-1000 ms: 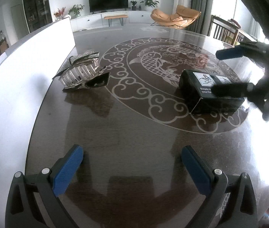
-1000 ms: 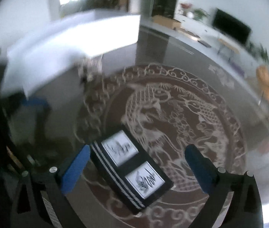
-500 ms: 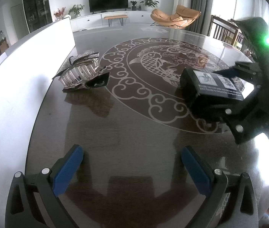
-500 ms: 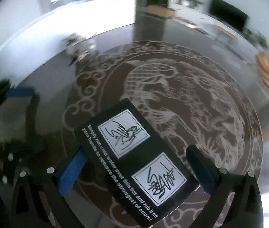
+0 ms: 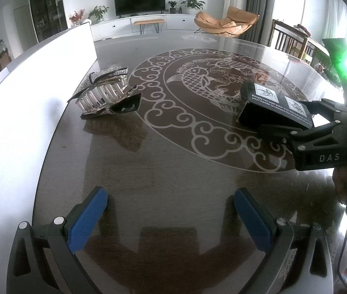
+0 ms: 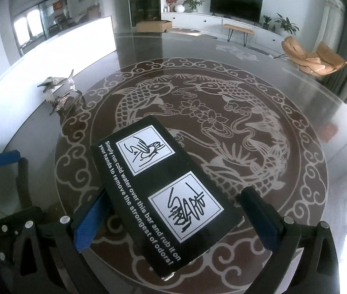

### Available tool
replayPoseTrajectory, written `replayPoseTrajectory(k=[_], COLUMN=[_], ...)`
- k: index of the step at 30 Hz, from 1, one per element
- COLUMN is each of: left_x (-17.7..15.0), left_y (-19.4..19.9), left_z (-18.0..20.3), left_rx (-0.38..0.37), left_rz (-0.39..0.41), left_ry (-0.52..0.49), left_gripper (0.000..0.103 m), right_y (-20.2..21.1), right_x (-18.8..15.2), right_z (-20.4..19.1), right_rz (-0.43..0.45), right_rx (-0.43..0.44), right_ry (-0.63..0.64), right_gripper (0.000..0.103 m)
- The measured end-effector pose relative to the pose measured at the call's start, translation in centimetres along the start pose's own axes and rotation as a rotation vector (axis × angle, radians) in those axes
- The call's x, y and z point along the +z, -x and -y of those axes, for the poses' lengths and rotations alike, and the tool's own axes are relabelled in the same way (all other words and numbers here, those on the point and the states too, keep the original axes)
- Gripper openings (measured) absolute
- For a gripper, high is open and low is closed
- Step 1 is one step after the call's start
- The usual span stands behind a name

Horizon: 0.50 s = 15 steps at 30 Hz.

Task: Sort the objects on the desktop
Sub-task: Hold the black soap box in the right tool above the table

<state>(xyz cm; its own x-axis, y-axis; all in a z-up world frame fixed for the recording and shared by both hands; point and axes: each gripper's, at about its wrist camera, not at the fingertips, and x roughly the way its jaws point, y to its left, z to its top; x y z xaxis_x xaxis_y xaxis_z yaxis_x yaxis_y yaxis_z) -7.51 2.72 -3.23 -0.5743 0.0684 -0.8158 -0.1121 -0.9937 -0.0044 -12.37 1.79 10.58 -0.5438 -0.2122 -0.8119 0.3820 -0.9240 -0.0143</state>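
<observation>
Since the earlier frames, my right gripper (image 6: 176, 220) has advanced around the black box (image 6: 166, 196), which now sits tilted, its near end raised off the table (image 5: 173, 171). Whether the jaws are already clamped on the box I cannot tell: in the right wrist view the left pad (image 6: 90, 218) lies against or under the box's edge, while a small gap seems to remain at the right pad (image 6: 259, 213). In the left wrist view, the box (image 5: 271, 107) juts from the right gripper (image 5: 315, 127) above the fish-patterned inlay (image 5: 198, 78).

My left gripper (image 5: 171, 218) hangs spread wide and empty over bare tabletop, unchanged from the earlier frames.

The silver hair claw (image 5: 107, 93) rests on the table close to the white panel (image 5: 26, 98), well apart from the box and from both grippers.

Progress, as I judge it: sorting is at an early stage. One object is being picked up, the claw is untouched, and no destination container is identifiable in either view. Both items remain to be placed.
</observation>
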Motion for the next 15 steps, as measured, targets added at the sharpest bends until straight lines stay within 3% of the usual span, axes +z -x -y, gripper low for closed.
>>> replayPoseTrajectory(k=[15], left_x=[0.0], left_y=[-0.01], left_z=[-0.05], left_rx=[-0.001], left_rz=[0.0], left_ry=[0.001], left_gripper=[0.103], right_y=[-0.01], right_x=[0.06], right_z=[0.03], right_rz=[0.0], right_rx=[0.0], right_ry=[0.0], right_gripper=[0.103])
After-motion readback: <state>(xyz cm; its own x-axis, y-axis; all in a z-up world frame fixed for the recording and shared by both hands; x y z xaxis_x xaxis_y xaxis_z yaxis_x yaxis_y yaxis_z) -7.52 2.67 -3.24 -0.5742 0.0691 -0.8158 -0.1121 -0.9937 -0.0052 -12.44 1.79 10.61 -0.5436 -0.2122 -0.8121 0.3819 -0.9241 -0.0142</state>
